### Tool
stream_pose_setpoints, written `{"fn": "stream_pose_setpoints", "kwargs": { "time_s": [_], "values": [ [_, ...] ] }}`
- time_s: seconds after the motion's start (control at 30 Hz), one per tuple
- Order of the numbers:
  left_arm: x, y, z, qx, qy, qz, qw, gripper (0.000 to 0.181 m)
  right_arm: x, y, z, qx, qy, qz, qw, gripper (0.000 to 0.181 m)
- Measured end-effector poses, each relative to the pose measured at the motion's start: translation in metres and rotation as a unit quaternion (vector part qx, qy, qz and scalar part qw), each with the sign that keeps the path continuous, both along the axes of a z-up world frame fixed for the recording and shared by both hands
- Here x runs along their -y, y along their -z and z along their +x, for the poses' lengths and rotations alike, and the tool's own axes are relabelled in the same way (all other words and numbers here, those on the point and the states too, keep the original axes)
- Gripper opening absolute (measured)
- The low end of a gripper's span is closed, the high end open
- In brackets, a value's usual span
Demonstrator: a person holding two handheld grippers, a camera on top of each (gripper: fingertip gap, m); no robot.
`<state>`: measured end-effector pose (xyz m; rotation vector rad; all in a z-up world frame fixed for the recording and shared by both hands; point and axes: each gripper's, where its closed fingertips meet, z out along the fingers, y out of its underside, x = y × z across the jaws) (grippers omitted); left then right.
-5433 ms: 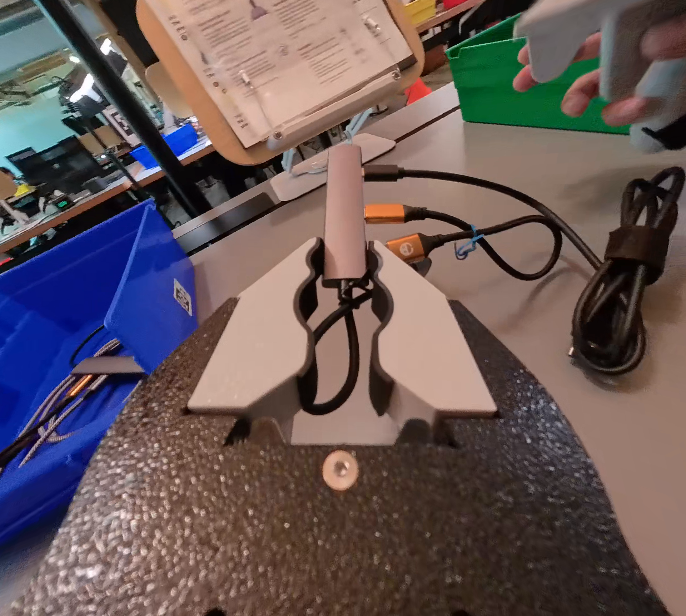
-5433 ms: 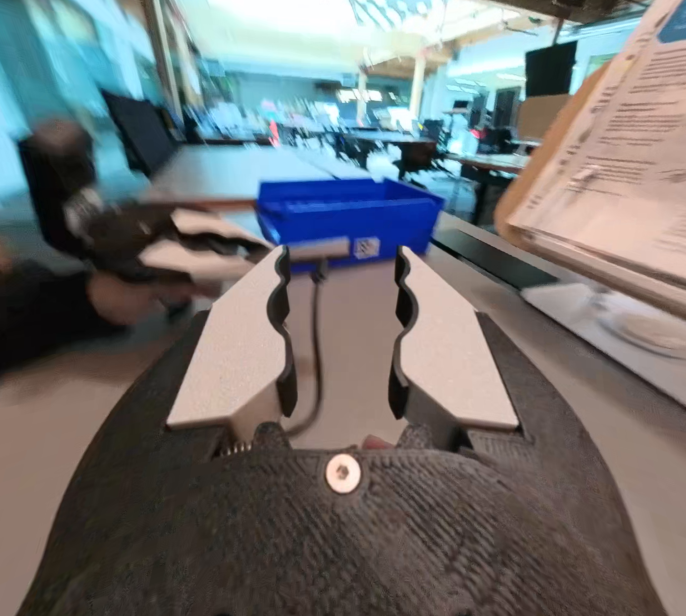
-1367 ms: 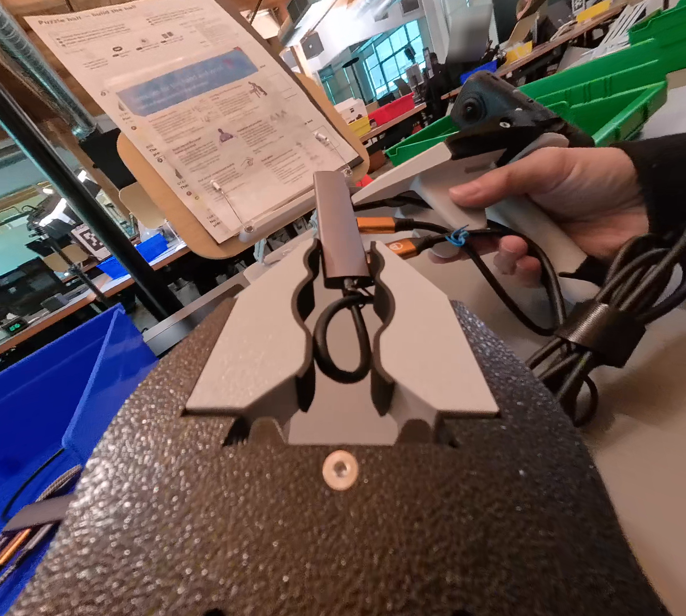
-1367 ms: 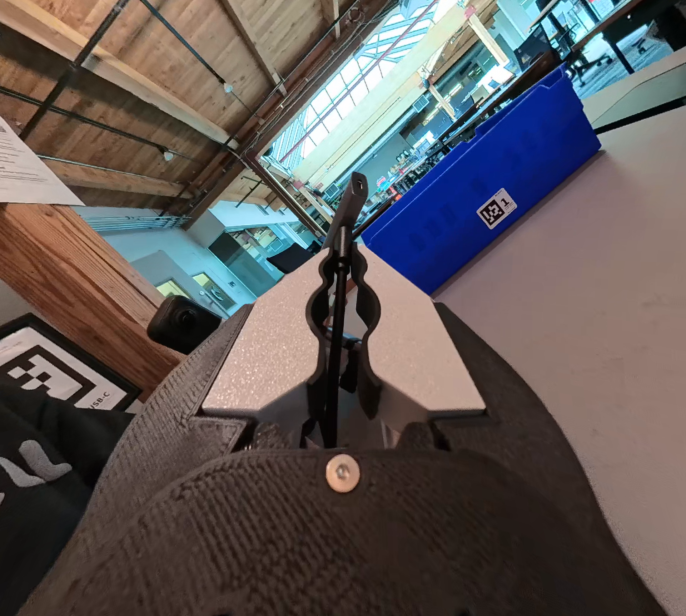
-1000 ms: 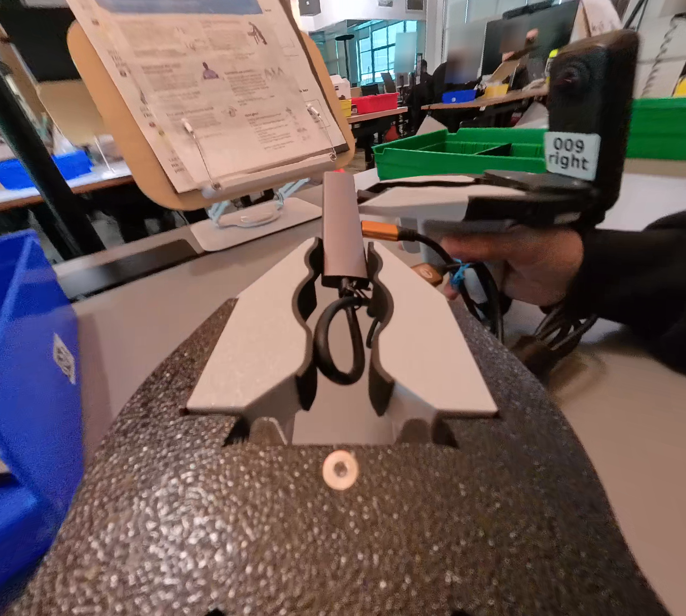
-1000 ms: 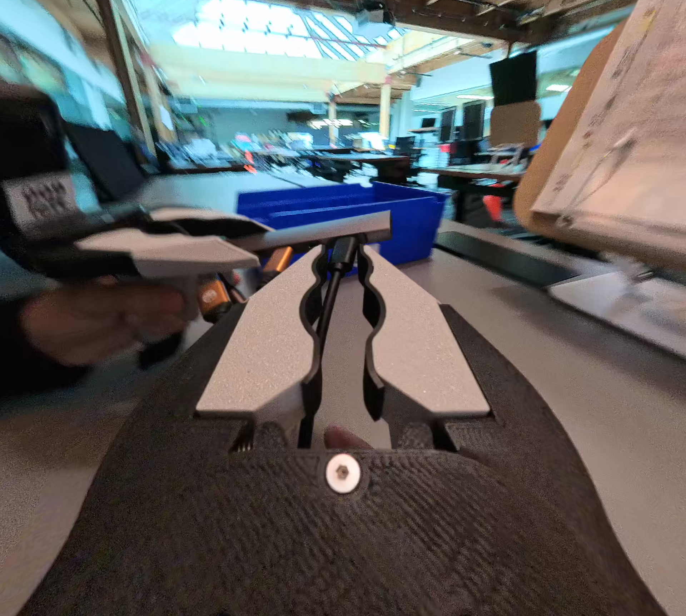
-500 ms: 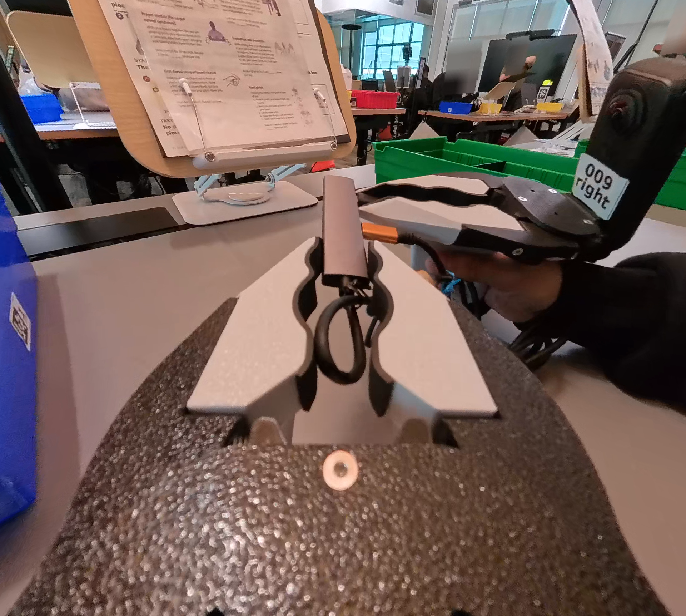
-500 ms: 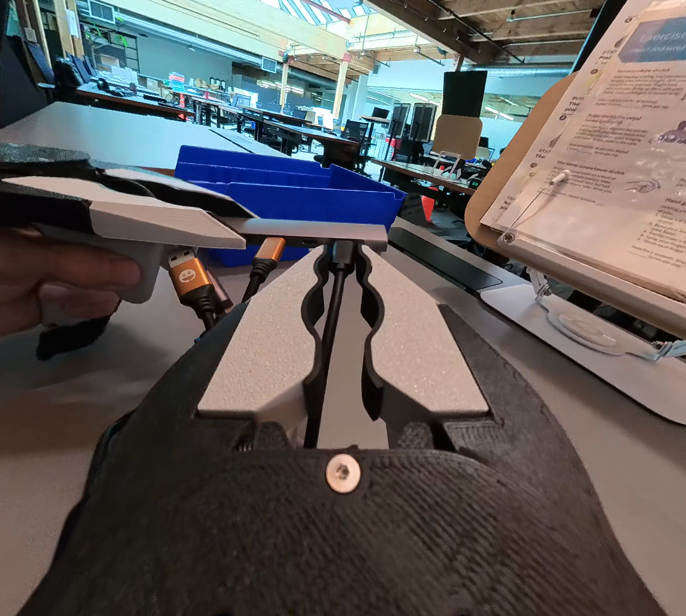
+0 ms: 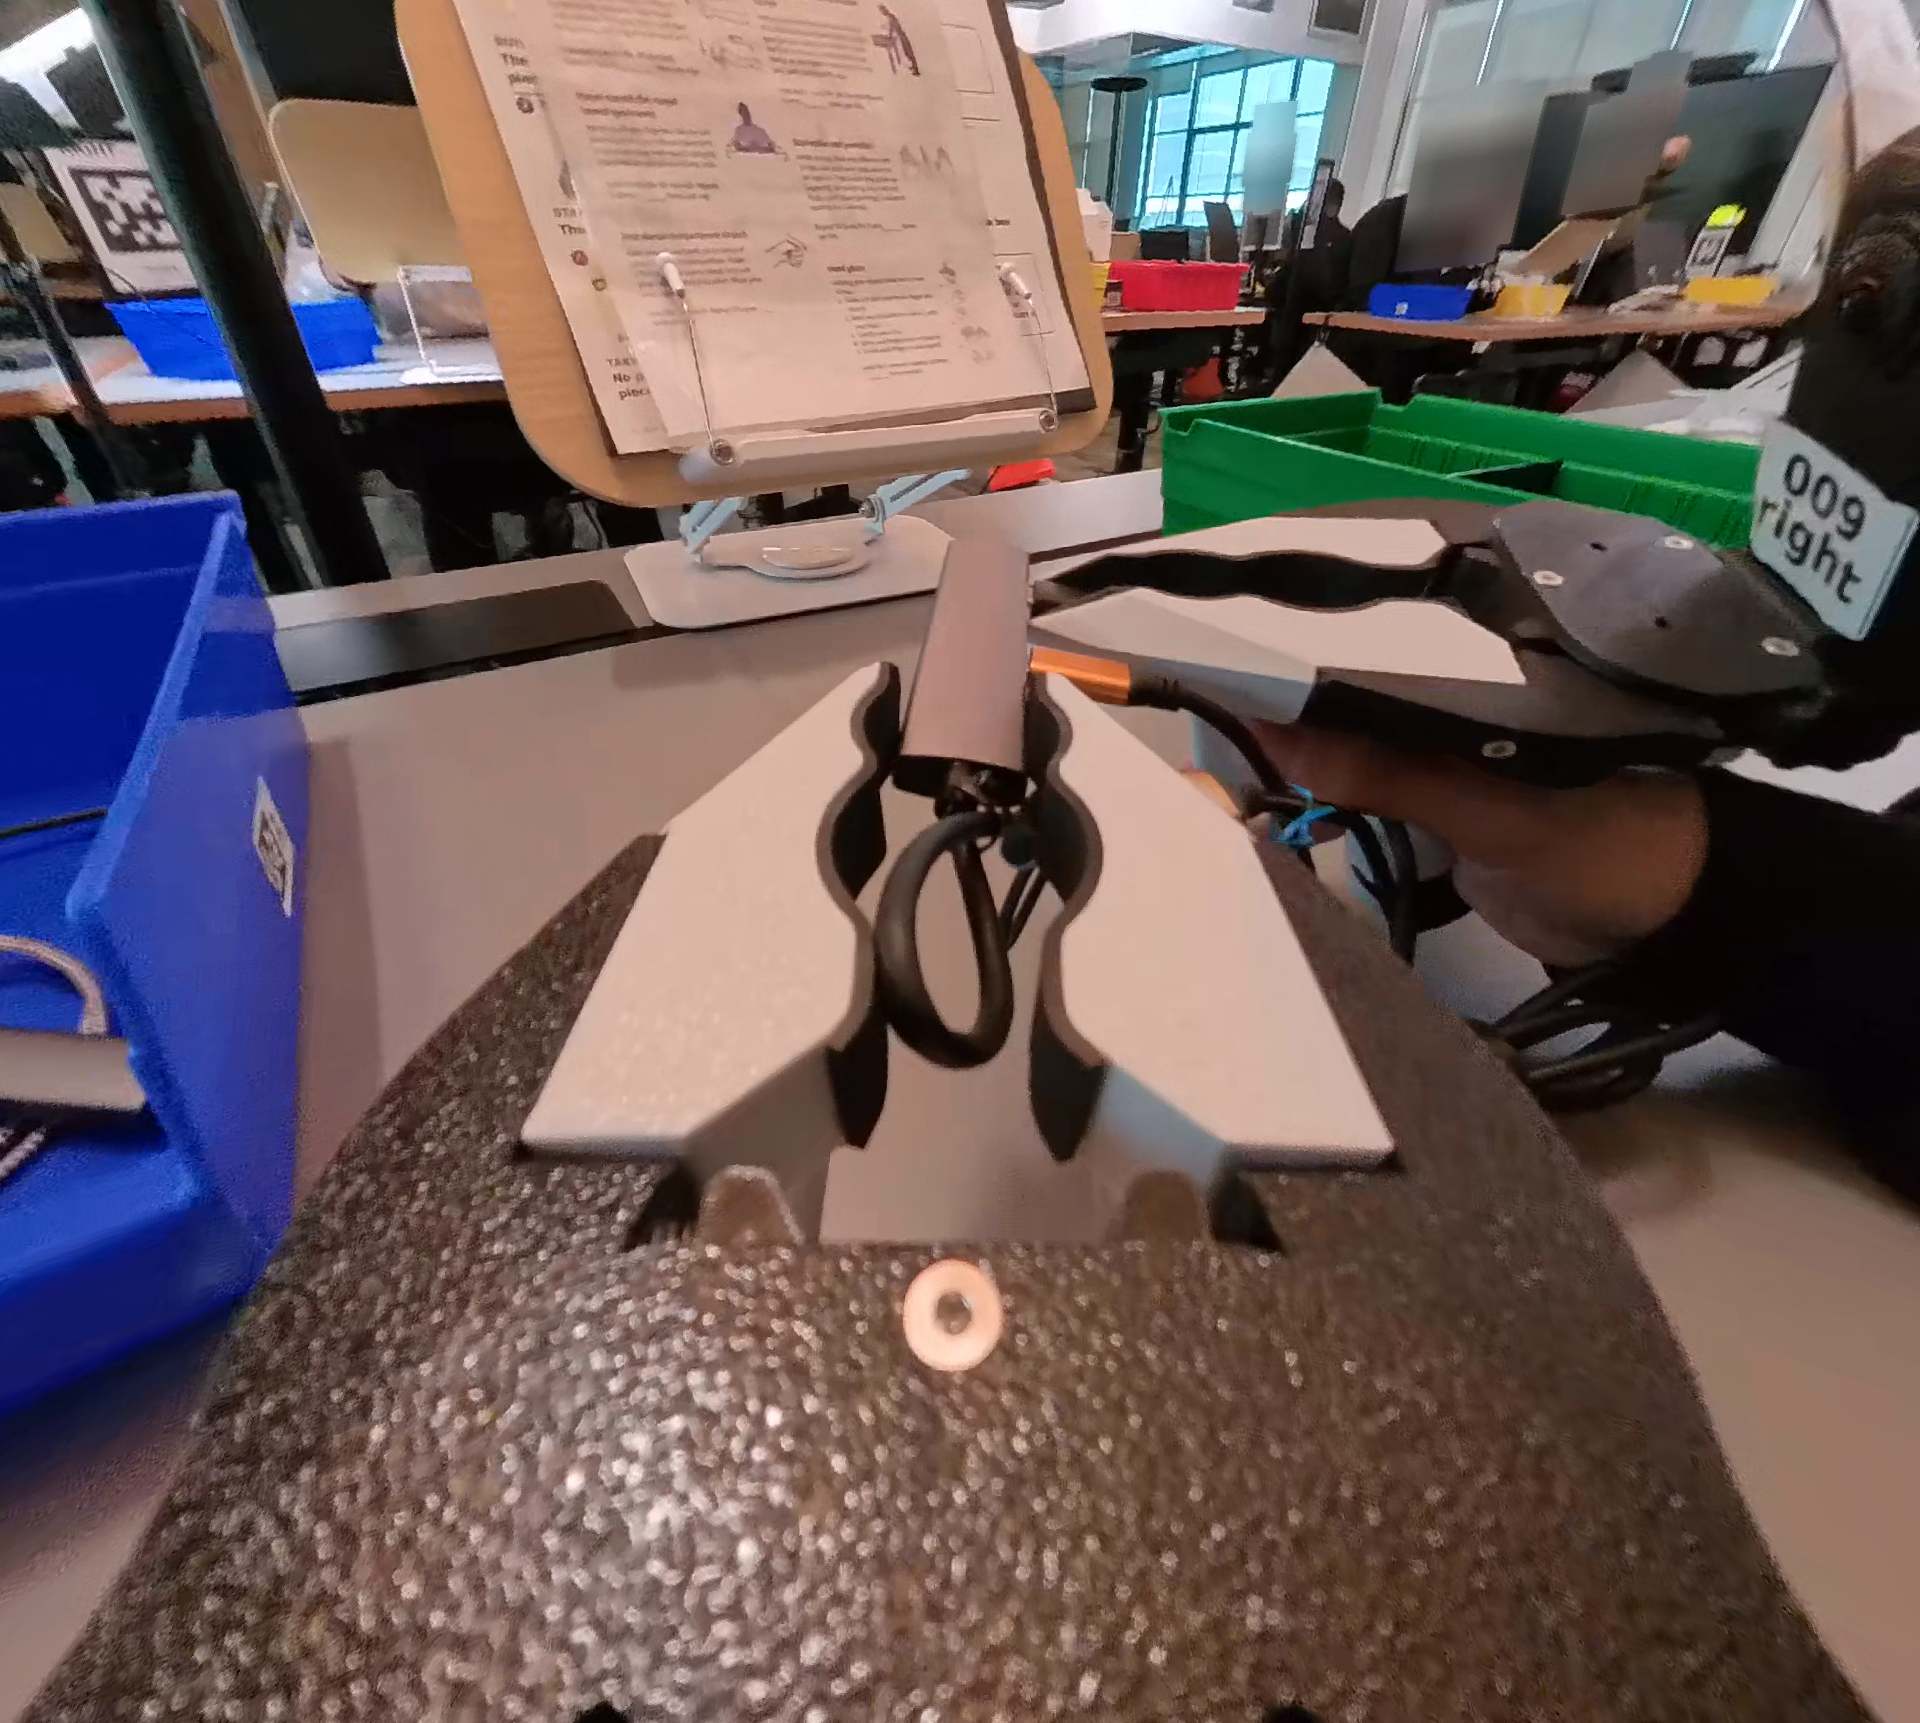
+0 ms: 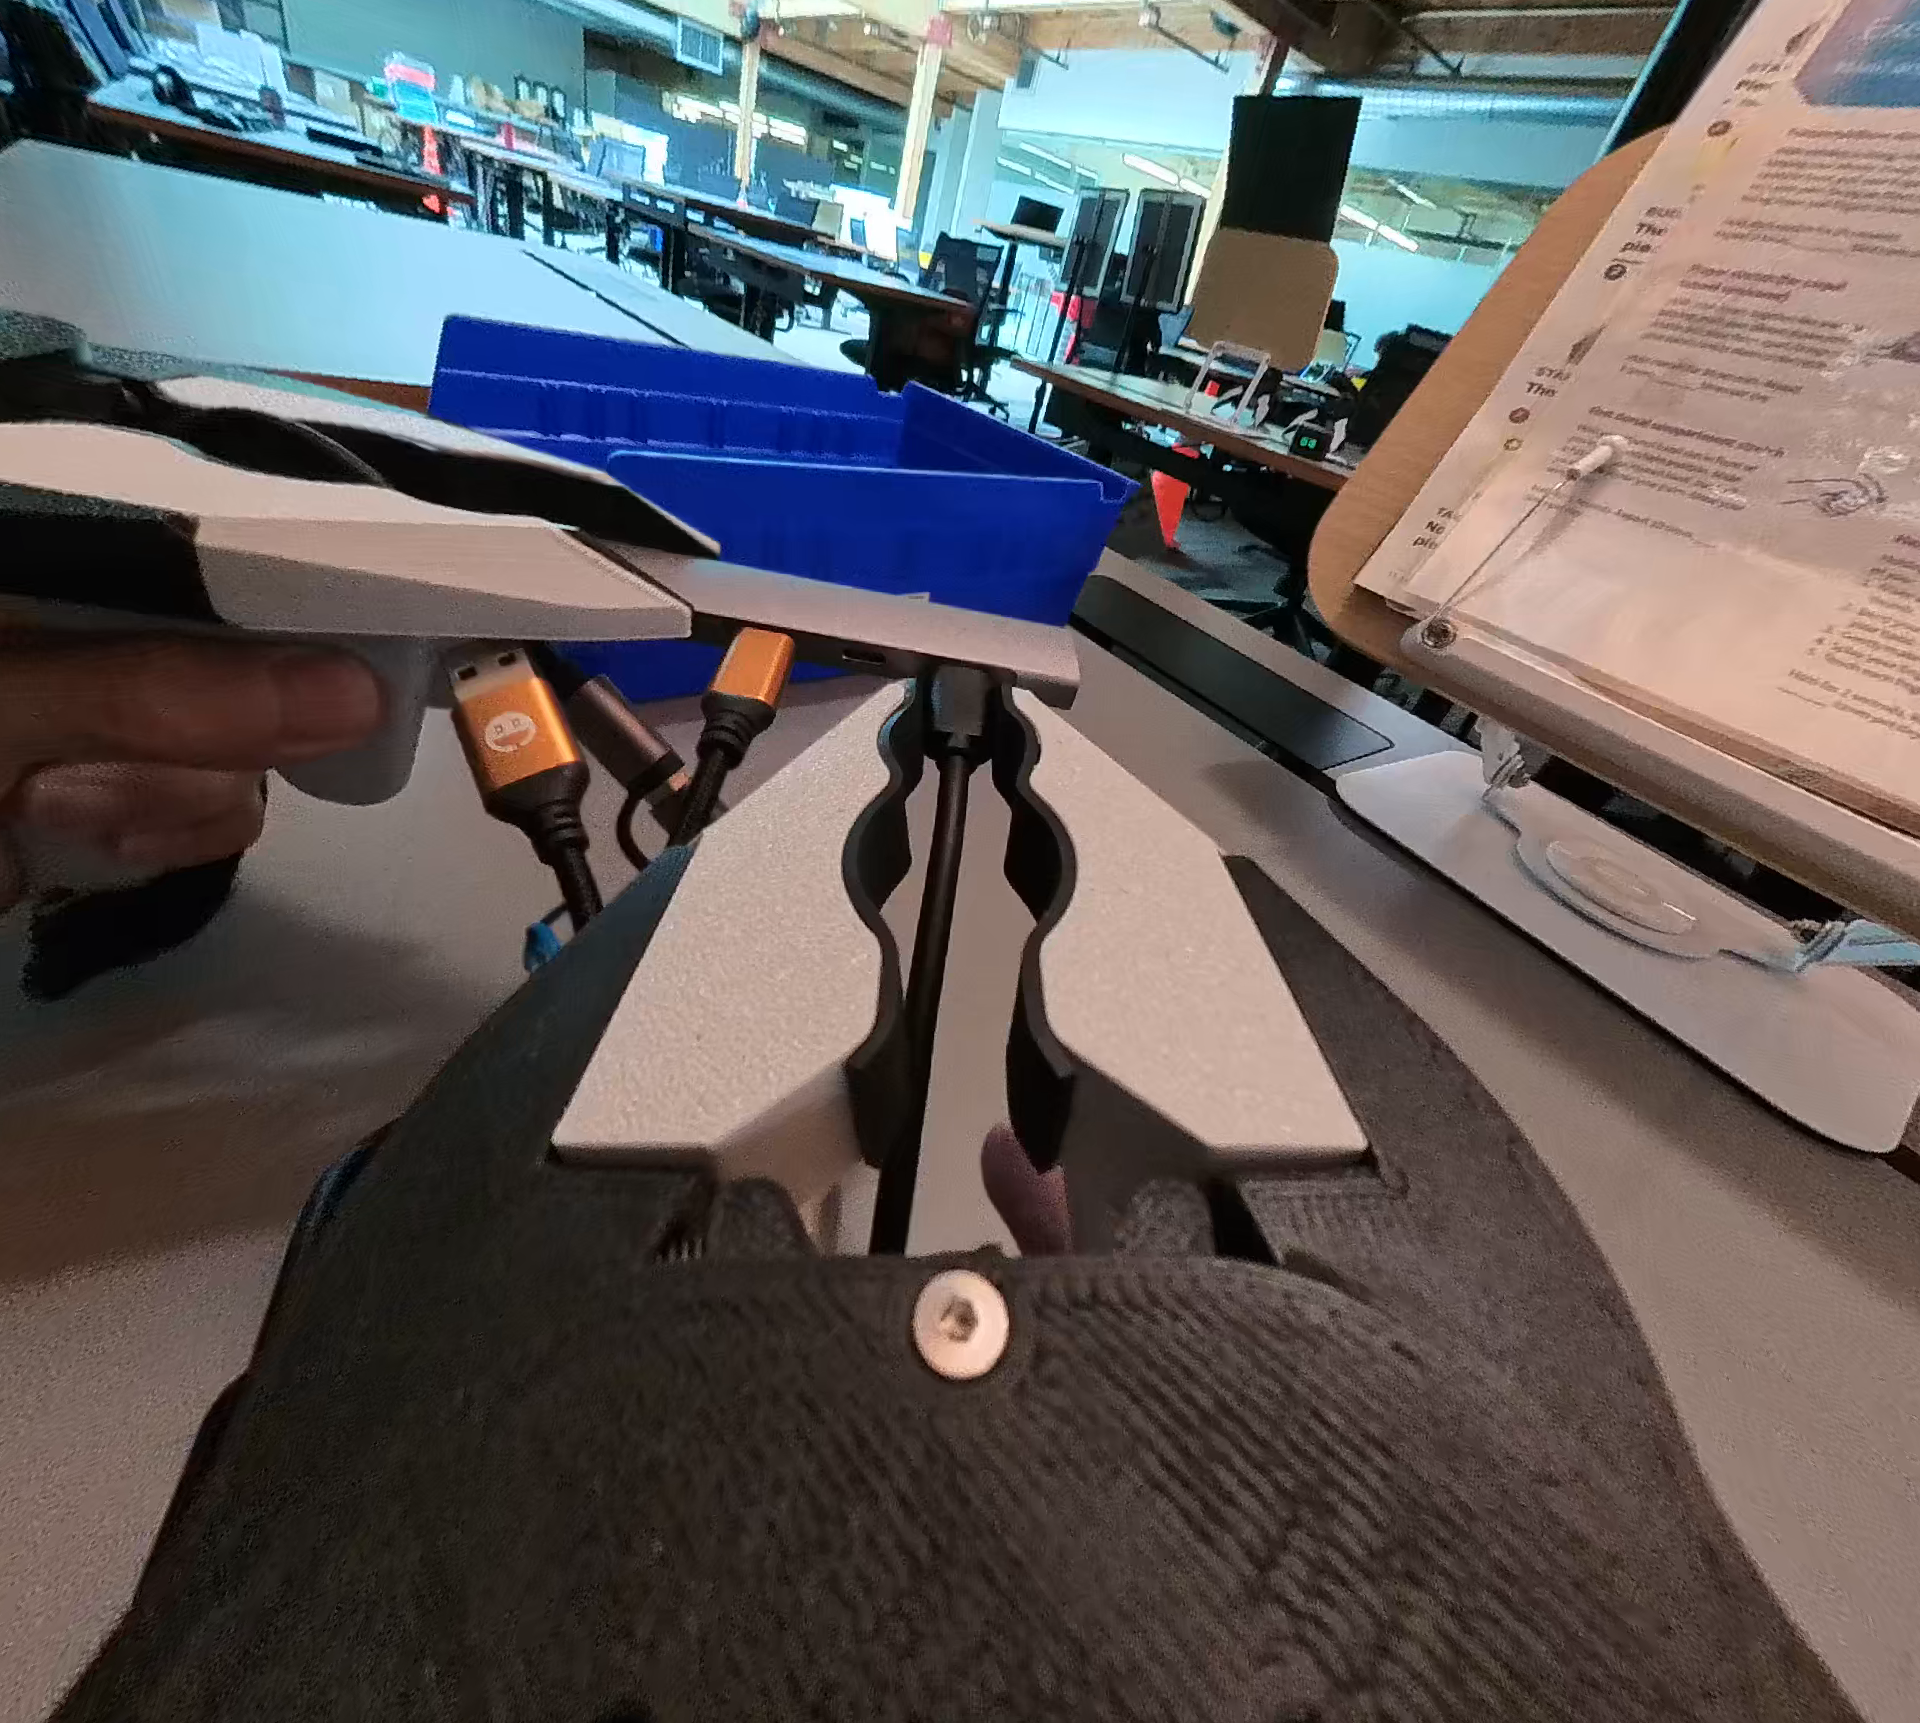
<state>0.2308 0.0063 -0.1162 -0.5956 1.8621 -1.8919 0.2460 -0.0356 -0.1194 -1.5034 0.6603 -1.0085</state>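
My left gripper [image 9: 961,686] is shut on the near end of a slim grey USB hub [image 9: 966,634], held above the grey table [image 9: 499,780]. The hub's short black cable [image 9: 940,946] loops between the fingers. My right gripper [image 10: 954,709] is shut on a black plug [image 10: 956,697] at the hub's far end [image 10: 862,608]; its cable runs back between the fingers. An orange plug [image 10: 753,665] sits in the hub's side. A second orange plug [image 10: 514,728] hangs beside it with its metal end showing. The right gripper also shows in the left wrist view [image 9: 1039,608].
A blue bin [image 9: 156,738] stands at the left and a green bin [image 9: 1455,458] at the back right. A wooden document stand [image 9: 779,219] with a printed sheet stands behind the hub. A coil of black cable [image 9: 1590,1029] lies under the right hand. About 5 cm separates my left fingertips from my right.
The right gripper, open and apart 5.4 s ago, has come to the hub and shut on the black plug. Both grippers tilted up, then levelled. Little has moved in the last half second.
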Motion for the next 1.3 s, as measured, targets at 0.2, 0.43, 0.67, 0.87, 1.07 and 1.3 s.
{"fn": "stream_pose_setpoints", "kwargs": {
  "time_s": [0.2,0.43,0.67,0.87,1.07,1.3],
  "values": [
    [0.000,-0.008,-0.006,0.043,-0.012,0.020,0.999,0.023,0.000,0.002,-0.006,-0.023,-0.027,-0.015,0.999,0.011],
    [0.004,-0.009,-0.010,0.071,-0.014,0.045,0.996,0.024,0.004,0.000,-0.011,-0.030,-0.006,-0.033,0.999,0.011],
    [0.008,-0.009,-0.013,0.074,-0.005,0.053,0.996,0.024,0.010,-0.002,-0.016,-0.041,-0.025,-0.025,0.999,0.011],
    [0.011,-0.006,-0.015,0.077,0.000,0.062,0.995,0.023,0.012,-0.001,-0.018,-0.061,-0.038,-0.001,0.997,0.011],
    [0.013,-0.008,-0.017,0.093,0.001,0.070,0.993,0.023,0.014,-0.002,-0.021,-0.056,-0.054,0.000,0.997,0.012],
    [0.014,-0.014,-0.021,0.112,-0.010,0.071,0.991,0.024,0.015,-0.009,-0.023,-0.078,-0.056,0.043,0.994,0.011]
  ]
}}
